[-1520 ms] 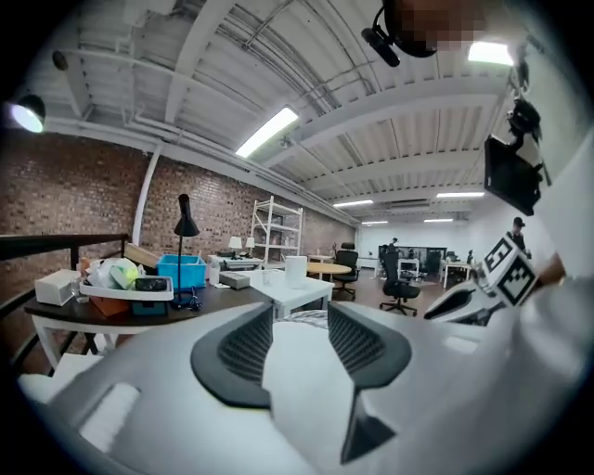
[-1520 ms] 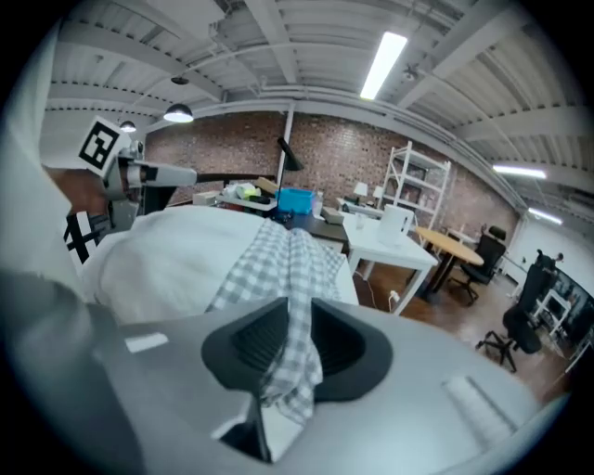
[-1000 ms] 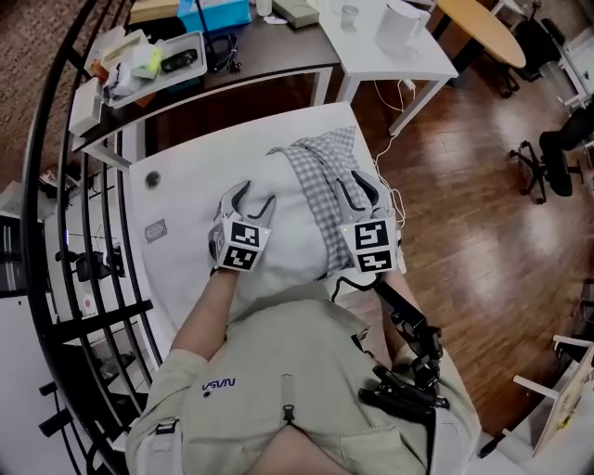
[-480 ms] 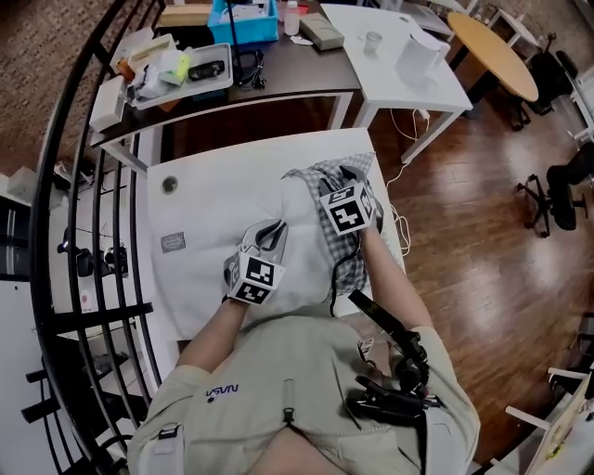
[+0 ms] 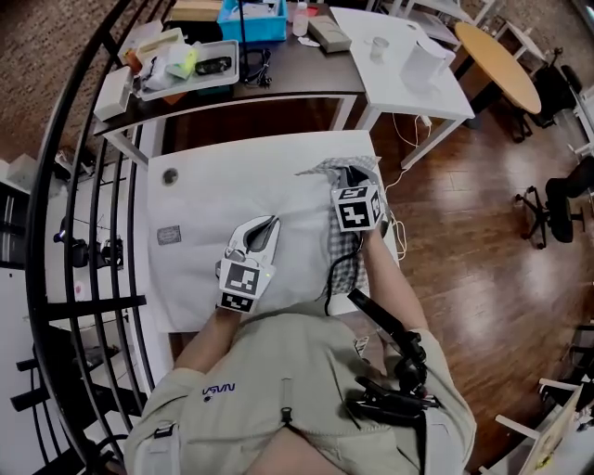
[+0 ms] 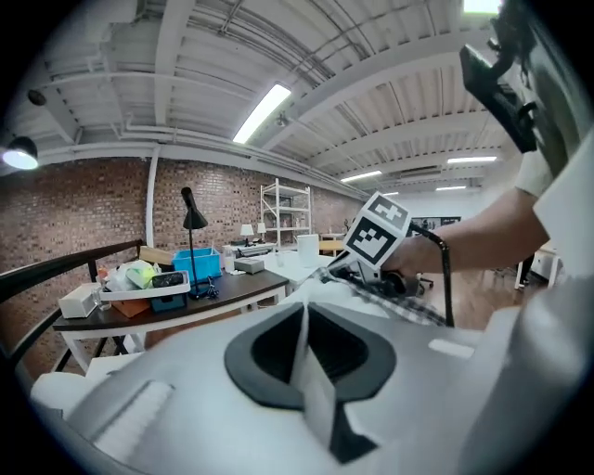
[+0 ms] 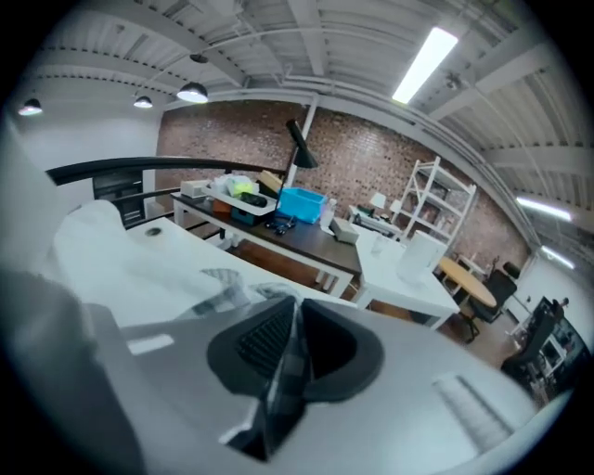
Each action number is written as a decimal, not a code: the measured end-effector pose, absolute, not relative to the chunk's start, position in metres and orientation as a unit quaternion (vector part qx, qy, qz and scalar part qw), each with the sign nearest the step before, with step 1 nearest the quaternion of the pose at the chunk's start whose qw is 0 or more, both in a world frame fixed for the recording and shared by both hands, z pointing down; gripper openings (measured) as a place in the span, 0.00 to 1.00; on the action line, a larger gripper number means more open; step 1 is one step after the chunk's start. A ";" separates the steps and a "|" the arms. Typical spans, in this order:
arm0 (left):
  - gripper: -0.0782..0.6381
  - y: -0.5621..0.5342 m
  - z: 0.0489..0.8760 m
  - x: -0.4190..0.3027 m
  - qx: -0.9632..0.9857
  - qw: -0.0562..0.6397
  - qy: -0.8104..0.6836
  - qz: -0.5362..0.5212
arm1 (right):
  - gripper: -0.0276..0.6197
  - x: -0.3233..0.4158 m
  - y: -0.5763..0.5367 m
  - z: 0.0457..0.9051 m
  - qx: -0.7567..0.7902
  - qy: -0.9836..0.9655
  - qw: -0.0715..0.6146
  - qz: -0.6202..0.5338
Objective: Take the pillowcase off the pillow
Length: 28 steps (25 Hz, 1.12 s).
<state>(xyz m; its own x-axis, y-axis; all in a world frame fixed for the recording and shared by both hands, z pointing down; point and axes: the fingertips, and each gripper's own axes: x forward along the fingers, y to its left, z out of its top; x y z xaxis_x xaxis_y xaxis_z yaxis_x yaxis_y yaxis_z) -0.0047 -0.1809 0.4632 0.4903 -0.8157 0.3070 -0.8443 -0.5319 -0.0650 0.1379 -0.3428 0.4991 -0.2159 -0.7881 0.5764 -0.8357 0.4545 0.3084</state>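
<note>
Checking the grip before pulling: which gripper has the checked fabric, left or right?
The right gripper: its jaws, just closed, pinch the checked pillowcase. The left gripper pinches only the white pillow.

Two grippers at centre frame, the left gripper (image 5: 266, 223) and the right gripper (image 5: 351, 176). One pillow (image 5: 299, 237), one checked pillowcase (image 5: 342, 255). Four tables: worktable (image 5: 195, 199) centre, dark desk (image 5: 297, 79) top, white table (image 5: 392, 93) and round table (image 5: 506, 60) upper right. One blue bin (image 5: 251, 17), one tray (image 5: 188, 90), upper left.
</note>
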 end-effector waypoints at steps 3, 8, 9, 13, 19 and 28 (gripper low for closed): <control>0.13 -0.159 0.449 -0.010 0.865 0.049 -0.482 0.132 | 0.09 0.165 -0.349 0.497 0.552 -0.764 0.329 0.060; 0.13 -0.143 0.440 -0.012 0.867 0.048 -0.480 0.128 | 0.09 0.205 -0.355 0.526 0.596 -0.719 0.339 0.115; 0.13 -0.142 0.444 -0.013 0.866 0.051 -0.479 0.131 | 0.09 0.215 -0.353 0.537 0.606 -0.705 0.346 0.131; 0.13 -0.148 0.469 -0.018 0.859 0.065 -0.485 0.149 | 0.09 0.226 -0.347 0.563 0.605 -0.700 0.345 0.155; 0.20 -0.178 0.477 -0.015 0.859 0.037 -0.479 0.176 | 0.24 0.213 -0.333 0.526 0.580 -0.756 0.269 0.141; 0.50 -0.144 0.451 0.096 0.908 0.010 -0.377 0.183 | 0.27 0.225 -0.186 0.500 0.546 -0.793 0.219 0.158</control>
<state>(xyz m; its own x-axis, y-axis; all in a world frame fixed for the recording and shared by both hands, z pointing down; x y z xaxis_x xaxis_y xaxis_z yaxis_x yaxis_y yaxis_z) 0.0958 -0.1440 0.4513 0.6485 -0.6812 0.3398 -0.6884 -0.7153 -0.1203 0.2254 -0.1857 0.5000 -0.3086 -0.7968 0.5196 -0.9348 0.3549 -0.0110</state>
